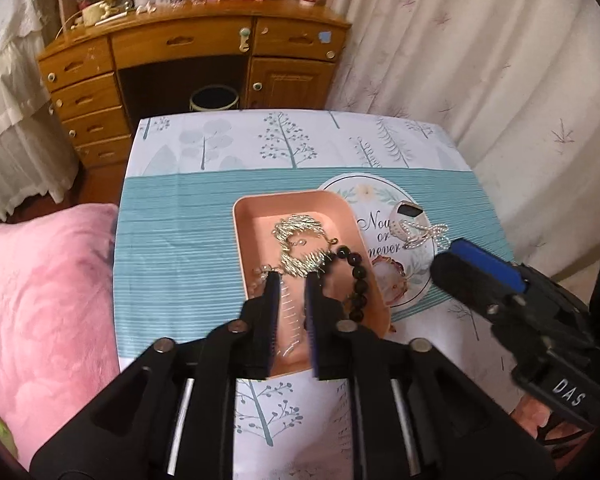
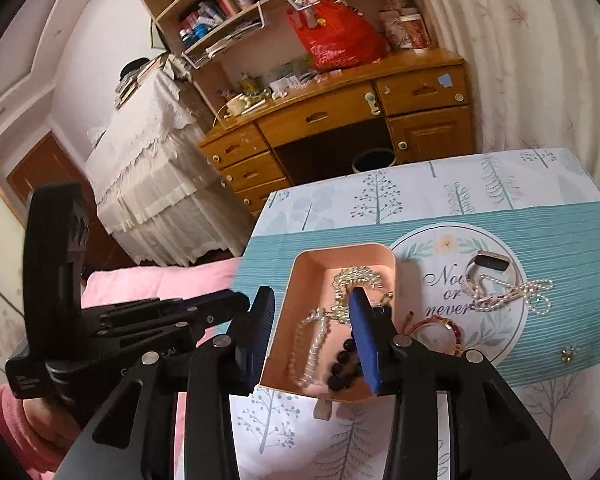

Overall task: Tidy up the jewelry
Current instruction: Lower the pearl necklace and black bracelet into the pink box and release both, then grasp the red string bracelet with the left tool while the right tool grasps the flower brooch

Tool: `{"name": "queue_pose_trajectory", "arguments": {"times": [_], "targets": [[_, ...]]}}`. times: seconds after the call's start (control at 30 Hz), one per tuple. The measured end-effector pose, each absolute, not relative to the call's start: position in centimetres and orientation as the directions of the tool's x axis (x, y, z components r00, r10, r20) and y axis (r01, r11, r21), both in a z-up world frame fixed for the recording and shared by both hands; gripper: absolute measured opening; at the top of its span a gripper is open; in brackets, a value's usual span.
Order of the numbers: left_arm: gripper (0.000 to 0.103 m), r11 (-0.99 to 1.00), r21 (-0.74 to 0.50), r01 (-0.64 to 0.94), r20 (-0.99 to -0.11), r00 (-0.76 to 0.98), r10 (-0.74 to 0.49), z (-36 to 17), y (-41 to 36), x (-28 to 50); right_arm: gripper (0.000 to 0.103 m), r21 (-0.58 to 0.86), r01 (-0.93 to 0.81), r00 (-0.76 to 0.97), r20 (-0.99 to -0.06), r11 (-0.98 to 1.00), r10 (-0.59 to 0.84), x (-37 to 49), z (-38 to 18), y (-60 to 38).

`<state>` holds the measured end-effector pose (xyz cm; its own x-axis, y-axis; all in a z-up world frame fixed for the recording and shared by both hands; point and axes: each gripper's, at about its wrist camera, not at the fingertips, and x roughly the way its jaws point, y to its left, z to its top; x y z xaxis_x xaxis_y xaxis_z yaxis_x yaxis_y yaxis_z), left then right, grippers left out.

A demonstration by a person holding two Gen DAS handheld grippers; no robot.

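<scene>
- Your left tongs [image 1: 292, 276] hang over the near half of the shallow peach-pink rectangular plastic tray [image 1: 260, 212], jaws a narrow gap apart with nothing pinched; a clear-bead strand [image 1: 288, 308] lies on the tray floor between them.
- Your right tongs [image 2: 312, 300] stand wider apart and empty, astride the tray's left wall: one jaw outside it, the other over the jewellery inside.
- The tray holds a spiky gold-tone chain necklace [image 1: 300, 240], a black round-bead bracelet [image 1: 358, 276] and a white pearl strand [image 2: 314, 340].
- The tray sits on the desk's teal-striped, tree-printed cloth [image 1: 180, 240], its right edge just overlapping a round white floral mat [image 1: 380, 192] printed "Now or never".
- On the mat lie a pale-strapped watch with a dark rectangular face [image 2: 488, 262], a tangled pearl chain [image 2: 512, 292] and a red-and-gold bangle [image 2: 444, 326].
- The right tongs' body reads "DAS" in the left wrist view.
</scene>
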<state>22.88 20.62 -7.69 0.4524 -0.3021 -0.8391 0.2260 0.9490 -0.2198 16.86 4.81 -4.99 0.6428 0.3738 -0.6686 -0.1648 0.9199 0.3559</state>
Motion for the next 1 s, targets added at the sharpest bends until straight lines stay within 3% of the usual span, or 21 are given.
{"name": "queue_pose_trajectory", "arguments": {"times": [0.1,0.2,0.37,0.53,0.83,1.0], "targets": [[0.048,0.949,-0.222,0.223,-0.830,0.467,-0.304,-7.6,20.6,22.6,0.039,0.357,-0.149,0.644,-0.673,0.922,0.364,16.8,-5.1,3.8],[0.050,0.950,-0.214,0.229,-0.833,0.465,-0.300,-7.5,20.2,22.2,0.042,0.369,-0.128,0.642,-0.677,0.921,0.361,16.6,-5.2,2.7],[0.050,0.950,-0.207,0.233,-0.872,0.397,-0.287,-8.6,18.8,20.7,0.068,0.399,-0.043,0.617,-0.711,0.916,0.338,16.4,-6.5,0.2],[0.050,0.940,-0.218,0.264,-0.901,0.315,-0.297,-10.2,16.5,18.1,0.085,0.354,0.019,0.574,-0.769,0.935,0.279,15.4,-8.0,-2.3],[0.050,0.920,-0.258,0.296,-0.918,0.223,-0.329,-11.5,9.5,15.9,0.087,0.084,-0.038,0.480,-0.873,0.996,0.092,13.0,-11.5,-7.9],[0.057,0.932,-0.277,0.233,-0.920,0.216,-0.328,-12.4,5.6,16.2,0.087,-0.022,-0.132,0.466,-0.884,0.991,0.042,12.1,-12.5,-11.3]]}}
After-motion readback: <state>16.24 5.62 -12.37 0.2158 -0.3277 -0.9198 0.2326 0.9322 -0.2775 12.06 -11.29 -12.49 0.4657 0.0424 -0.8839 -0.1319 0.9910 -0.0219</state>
